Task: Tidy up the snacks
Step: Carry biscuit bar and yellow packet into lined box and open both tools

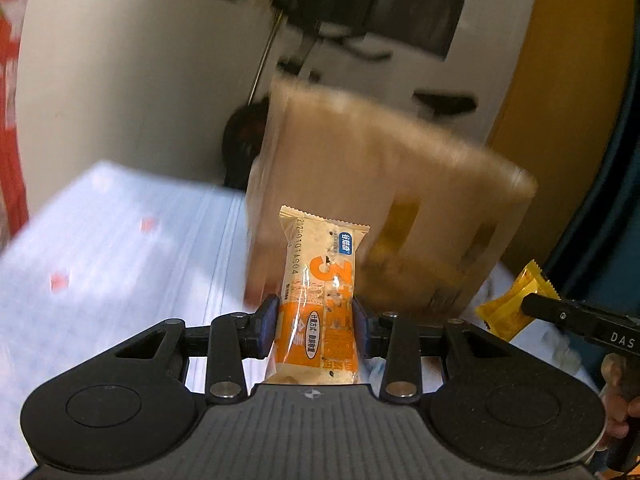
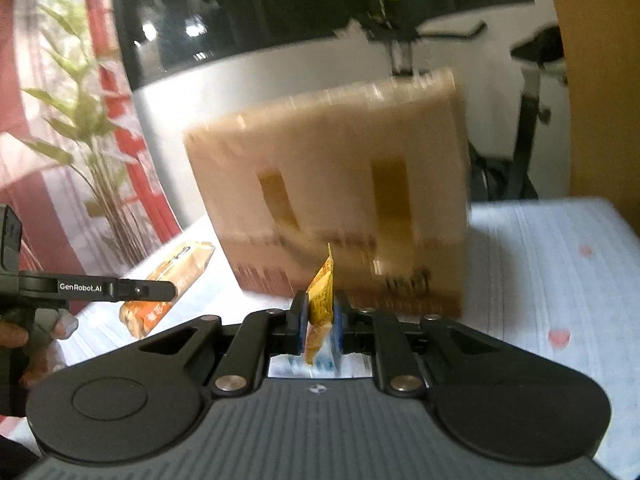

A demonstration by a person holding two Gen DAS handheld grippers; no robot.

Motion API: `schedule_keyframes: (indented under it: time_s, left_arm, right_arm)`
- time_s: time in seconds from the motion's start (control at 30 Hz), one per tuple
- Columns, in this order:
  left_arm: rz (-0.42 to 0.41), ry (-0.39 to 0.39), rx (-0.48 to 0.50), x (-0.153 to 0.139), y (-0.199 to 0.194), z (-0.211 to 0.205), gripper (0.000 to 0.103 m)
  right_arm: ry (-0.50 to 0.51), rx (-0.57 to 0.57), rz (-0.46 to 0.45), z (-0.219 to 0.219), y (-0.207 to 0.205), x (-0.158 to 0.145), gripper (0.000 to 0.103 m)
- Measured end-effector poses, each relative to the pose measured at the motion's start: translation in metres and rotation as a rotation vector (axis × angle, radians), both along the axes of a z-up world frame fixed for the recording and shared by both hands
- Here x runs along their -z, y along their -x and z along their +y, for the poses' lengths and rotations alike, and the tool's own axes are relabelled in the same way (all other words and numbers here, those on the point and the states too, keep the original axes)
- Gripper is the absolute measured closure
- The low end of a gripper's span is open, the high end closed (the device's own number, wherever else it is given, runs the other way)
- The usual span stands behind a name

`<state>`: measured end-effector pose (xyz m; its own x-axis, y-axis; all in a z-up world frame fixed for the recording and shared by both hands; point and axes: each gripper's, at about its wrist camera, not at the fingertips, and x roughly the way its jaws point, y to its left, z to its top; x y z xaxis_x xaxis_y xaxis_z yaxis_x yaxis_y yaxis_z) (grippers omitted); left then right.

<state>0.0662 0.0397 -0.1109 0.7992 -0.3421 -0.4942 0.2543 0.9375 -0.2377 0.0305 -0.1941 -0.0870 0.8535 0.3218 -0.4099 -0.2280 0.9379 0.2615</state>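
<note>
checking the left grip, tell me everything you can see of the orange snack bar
The snack bar is a sealed glossy plastic wrapper, orange below and pale tan above, with crimped ends, a printed date code and a small blue logo. It stands roughly upright, pinched at its lower middle between the blue pads of the left claw, in front of the blurred cardboard box.

— How was the left tool [image 1: 315, 326] set?

— Its two blue pads [image 1: 269, 326] pressed on either side of an orange snack packet [image 1: 320, 300], which stood upright between them, the tool tilted a little downward.

— And the right tool [image 2: 319, 322]?

— Nearly closed, its pads pinching a thin yellow sachet [image 2: 320, 304] edge-on. It sat just beside the left tool, at much the same height.

— Any hands showing?

— Fingers [image 2: 44, 320] wrapped the left tool's handle in the right wrist view; a hand [image 1: 618, 400] showed blurred at the edge of the left.
</note>
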Motion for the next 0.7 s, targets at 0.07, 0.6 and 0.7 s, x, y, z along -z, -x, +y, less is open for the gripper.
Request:
schedule_keyframes:
  time_s: [0.07,0.6,0.7]
  left_arm:
    - [-0.051,0.006,0.007,-0.023,-0.005,-0.001,0.062]
    - [-0.232,-0.065,0.045,-0.118,-0.131,-0.077,0.062]
    - [-0.169,-0.098,0.053,-0.108,-0.149,-0.088,0.059]
  right_arm:
    - [-0.008,-0.011,-0.059,-0.004,-0.003,-0.023,0.089]
    - [-0.086,0.055,-0.131,-0.004,-0.147,-0.084,0.089]
    - [-0.11,0.096,-0.057,-0.001,-0.166,-0.07,0.085]
